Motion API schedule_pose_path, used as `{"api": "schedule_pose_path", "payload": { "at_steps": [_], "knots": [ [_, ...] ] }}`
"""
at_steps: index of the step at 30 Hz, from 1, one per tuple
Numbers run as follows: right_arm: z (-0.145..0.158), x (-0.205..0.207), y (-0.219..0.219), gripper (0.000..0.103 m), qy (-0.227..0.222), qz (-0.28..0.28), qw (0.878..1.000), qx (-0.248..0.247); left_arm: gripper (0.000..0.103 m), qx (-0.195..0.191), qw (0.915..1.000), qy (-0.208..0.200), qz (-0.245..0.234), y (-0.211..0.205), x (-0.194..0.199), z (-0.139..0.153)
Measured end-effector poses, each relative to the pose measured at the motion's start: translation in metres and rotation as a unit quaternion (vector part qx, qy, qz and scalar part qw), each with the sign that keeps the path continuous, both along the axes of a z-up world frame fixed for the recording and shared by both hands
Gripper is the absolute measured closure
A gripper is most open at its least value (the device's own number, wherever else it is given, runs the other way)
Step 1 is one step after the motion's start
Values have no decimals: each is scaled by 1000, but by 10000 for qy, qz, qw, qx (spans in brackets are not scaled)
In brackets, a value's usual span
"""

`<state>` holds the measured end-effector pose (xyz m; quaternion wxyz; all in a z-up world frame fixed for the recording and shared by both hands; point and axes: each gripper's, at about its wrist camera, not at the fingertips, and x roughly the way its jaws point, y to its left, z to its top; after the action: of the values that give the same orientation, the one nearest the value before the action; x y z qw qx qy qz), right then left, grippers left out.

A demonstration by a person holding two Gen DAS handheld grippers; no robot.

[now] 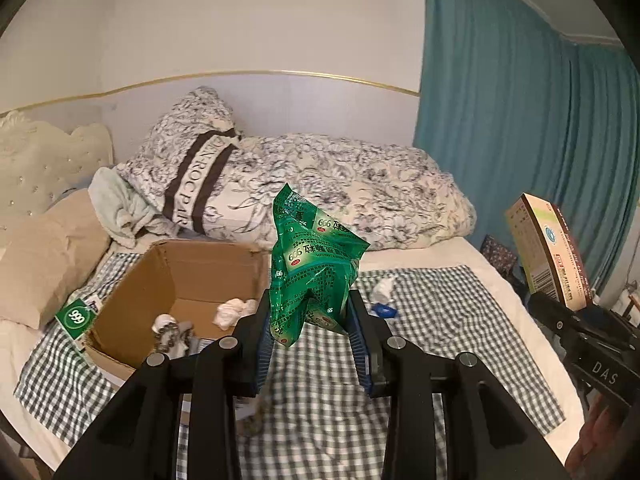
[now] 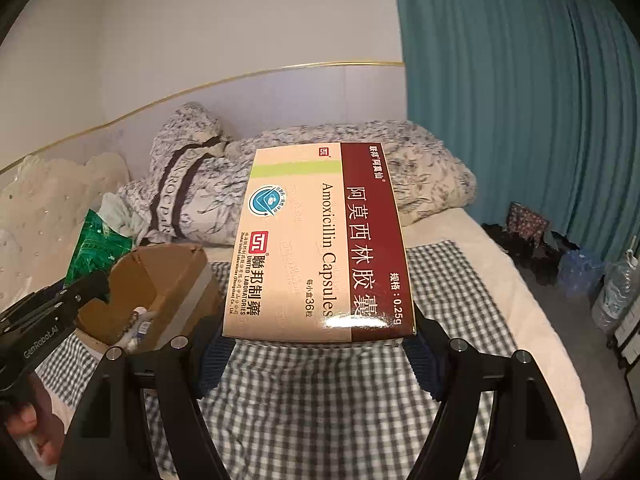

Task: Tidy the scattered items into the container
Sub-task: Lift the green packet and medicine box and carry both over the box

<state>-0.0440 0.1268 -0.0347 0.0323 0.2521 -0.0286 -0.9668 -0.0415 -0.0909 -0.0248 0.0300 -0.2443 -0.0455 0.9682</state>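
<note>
1. Nearest my left wrist camera, the left gripper pinches a crumpled green 999 sachet pack between its blue pads, the pack standing up above the checked cloth on the bed.
2. Nearest my right wrist camera, the right gripper is spread wide and clamped on the sides of an Amoxicillin Capsules box, held flat with its printed face up.
3. I see the cardboard box, the container, open on the cloth to the left of the left gripper, near the pillows.
4. Inside it lie a crumpled white tissue and a beaded string; other small bits there I cannot make out clearly.
5. A small green 999 carton sits just outside the container's left wall, touching or nearly touching it.
6. Another white tissue wad and a blue item lie on the cloth to the right of the sachet pack.
7. Behind, a flower-printed duvet is piled against the wall, with a teal curtain to the right.
8. The person's hand shows at the left edge of the right view, on the left gripper's handle.
</note>
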Motion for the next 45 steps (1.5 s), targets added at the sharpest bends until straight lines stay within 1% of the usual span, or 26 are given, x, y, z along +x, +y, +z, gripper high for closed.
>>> {"api": "schedule_pose_path", "payload": {
  "at_steps": [3,6,11,17,22,29,35,40,45],
  "knots": [
    [-1,-10,-19,28,-37,190,9998,-22,68,-62,9998,-32,161,-18,-3,-1],
    [-3,-20,-39,28,-76,392,9992,-42,68,10,9995,-95,307,-41,-7,-2],
    [-6,-36,-70,28,-154,752,9970,-58,68,-75,9982,-155,569,-71,-10,-3],
    [-13,-54,-109,28,-307,1215,9921,-46,68,-147,9957,-218,892,-106,-16,-6],
    [-20,-68,-142,28,-422,1511,9876,-10,68,-187,9939,-288,1052,-128,-19,-11],
    [-30,-85,-175,28,-536,1786,9825,16,68,-253,9931,-367,1082,-143,-31,-17],
    [-41,-99,-195,28,-701,1984,9775,143,68,-174,9930,-511,1047,-151,-49,-28],
    [-60,-123,-220,28,-999,2185,9702,313,68,-64,9917,-829,980,-158,-77,-49],
    [-89,-148,-245,28,-1416,2344,9604,506,68,8,9889,-1128,972,-166,-104,-72]
  ]
}}
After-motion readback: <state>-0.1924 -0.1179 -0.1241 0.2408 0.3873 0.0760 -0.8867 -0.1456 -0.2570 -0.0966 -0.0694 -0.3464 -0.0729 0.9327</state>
